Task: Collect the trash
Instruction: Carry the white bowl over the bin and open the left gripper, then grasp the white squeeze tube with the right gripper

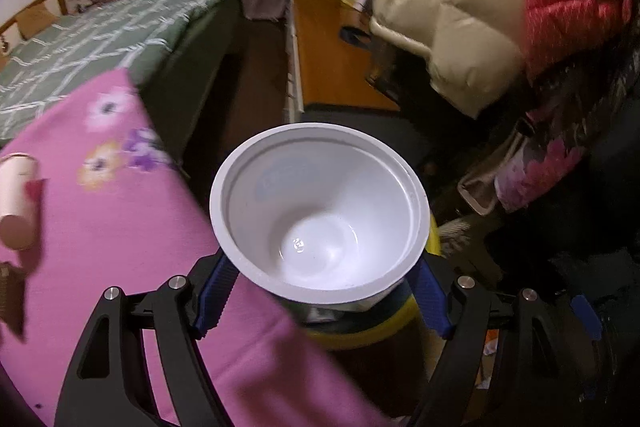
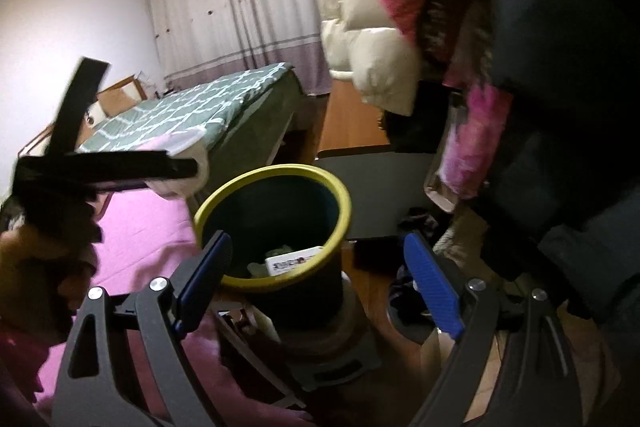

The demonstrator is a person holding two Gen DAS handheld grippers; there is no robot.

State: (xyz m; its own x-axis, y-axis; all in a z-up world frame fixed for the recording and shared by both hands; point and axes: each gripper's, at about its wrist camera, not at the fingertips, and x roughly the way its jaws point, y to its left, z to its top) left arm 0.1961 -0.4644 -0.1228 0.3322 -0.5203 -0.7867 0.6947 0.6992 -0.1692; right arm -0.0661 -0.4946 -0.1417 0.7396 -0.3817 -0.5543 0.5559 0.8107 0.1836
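My left gripper [image 1: 320,291] is shut on a white plastic cup [image 1: 320,203], its mouth facing the camera, held over the yellow-rimmed bin [image 1: 360,335]. In the right wrist view my right gripper [image 2: 316,271] is open and empty just above the same bin [image 2: 276,223], which holds a small white box [image 2: 296,261] and scraps. The left gripper's black body [image 2: 104,167] with the white cup [image 2: 188,167] shows at the left, above the bin's left rim. A pink paper cup [image 1: 16,195] lies on the pink flowered cloth [image 1: 100,227].
A green checked bed [image 1: 92,39] lies behind. Puffy cream and red jackets [image 1: 480,7] hang at the right over a wooden desk [image 1: 332,55]. Dark clothes [image 2: 560,107] fill the right side. The bin stands on a grey base [image 2: 332,359].
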